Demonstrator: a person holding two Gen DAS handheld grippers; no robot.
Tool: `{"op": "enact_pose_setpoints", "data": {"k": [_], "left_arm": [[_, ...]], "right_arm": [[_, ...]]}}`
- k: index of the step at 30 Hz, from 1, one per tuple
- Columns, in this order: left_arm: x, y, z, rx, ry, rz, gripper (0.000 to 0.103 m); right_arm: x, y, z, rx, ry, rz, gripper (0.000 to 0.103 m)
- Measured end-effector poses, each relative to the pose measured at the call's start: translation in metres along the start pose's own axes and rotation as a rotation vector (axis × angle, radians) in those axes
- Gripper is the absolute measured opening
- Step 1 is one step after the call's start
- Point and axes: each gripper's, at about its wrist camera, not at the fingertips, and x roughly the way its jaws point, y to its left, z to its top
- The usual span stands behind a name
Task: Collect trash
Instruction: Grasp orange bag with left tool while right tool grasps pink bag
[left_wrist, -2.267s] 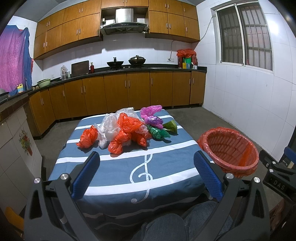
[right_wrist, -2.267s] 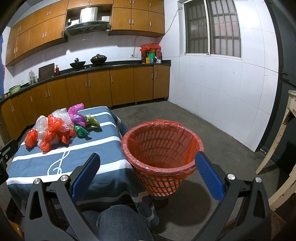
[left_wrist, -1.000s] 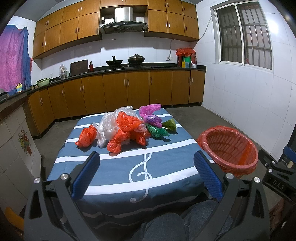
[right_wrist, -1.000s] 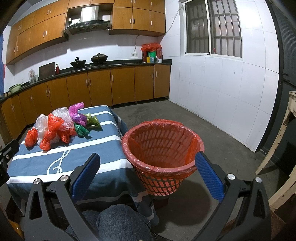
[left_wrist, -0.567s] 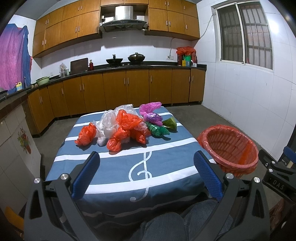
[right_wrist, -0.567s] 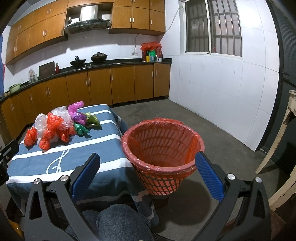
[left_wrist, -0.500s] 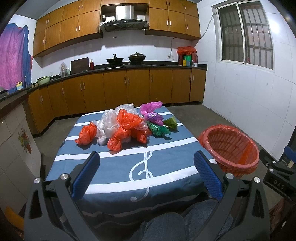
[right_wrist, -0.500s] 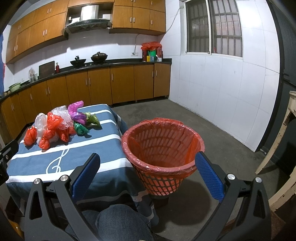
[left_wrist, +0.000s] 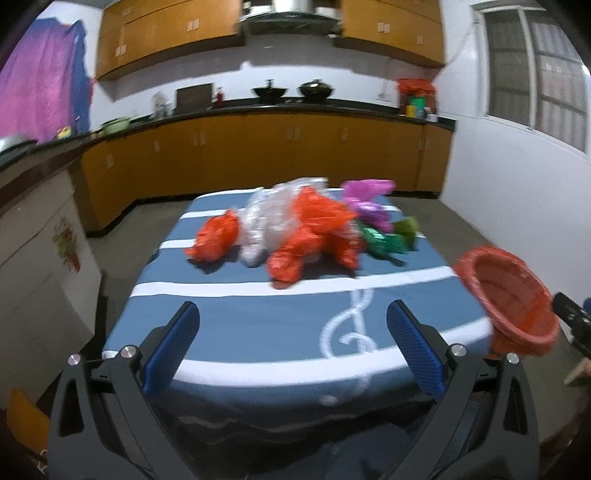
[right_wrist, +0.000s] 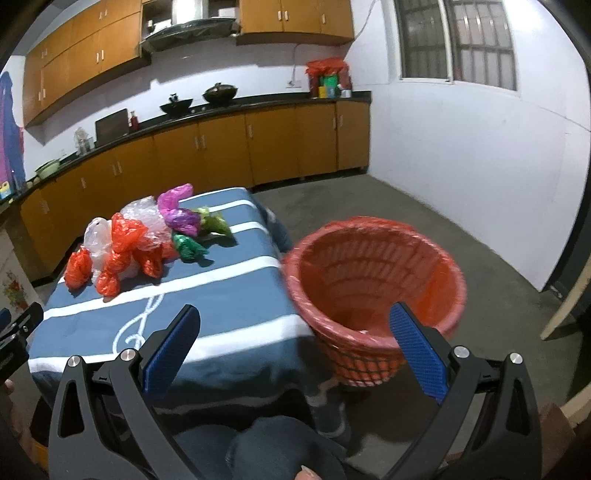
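A heap of crumpled plastic bags (left_wrist: 306, 225), orange, clear, purple and green, lies on the far half of a blue striped table (left_wrist: 258, 314). The same bags (right_wrist: 144, 240) show at the left of the right wrist view. An orange basket (right_wrist: 373, 280) lined with an orange bag stands on the floor off the table's right edge; this basket (left_wrist: 506, 295) sits at the right of the left wrist view. My left gripper (left_wrist: 293, 339) is open over the table's near edge, well short of the bags. My right gripper (right_wrist: 295, 339) is open and empty, near the basket's rim.
Wooden kitchen cabinets (left_wrist: 258, 151) and a dark counter with pots run along the back wall. A white tiled wall (right_wrist: 480, 162) with a barred window closes the right side. Grey floor (right_wrist: 369, 199) lies beyond the basket. The person's knee (right_wrist: 280, 443) shows at the bottom.
Both grippers have moved forward and tilted down. The table and bags are larger in the left view; the basket has come much closer in the right view. Both stay open.
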Motion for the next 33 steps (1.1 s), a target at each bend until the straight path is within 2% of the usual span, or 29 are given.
{"op": "enact_pose_setpoints", "data": {"k": [5,10,12,14,15,16,23,33], "left_arm": [[0.036,0.043,0.019,-0.067,0.015,0.083,0.099],[0.079,0.088,0.048,-0.116,0.01,0.153,0.098],[0.097,0.101,0.055,-0.124,0.018,0.157,0.093],[0.115,0.111,0.06,-0.124,0.037,0.165,0.082],[0.128,0.117,0.064,-0.122,0.053,0.158,0.075],[0.136,0.121,0.064,-0.123,0.067,0.151,0.073],[0.188,0.128,0.063,-0.095,0.131,0.139,0.073],[0.23,0.126,0.062,-0.047,0.176,0.107,0.073]], "right_arm": [[0.028,0.025,0.024,-0.025,-0.006,0.048,0.101],[0.067,0.054,0.053,-0.04,0.007,0.136,0.101],[0.084,0.067,0.065,-0.058,0.012,0.162,0.092],[0.103,0.081,0.075,-0.074,0.021,0.191,0.084],[0.113,0.087,0.081,-0.077,0.027,0.211,0.082],[0.122,0.093,0.085,-0.079,0.032,0.23,0.081],[0.187,0.138,0.101,-0.174,0.076,0.311,0.08],[0.249,0.162,0.1,-0.276,0.161,0.297,0.079]]}}
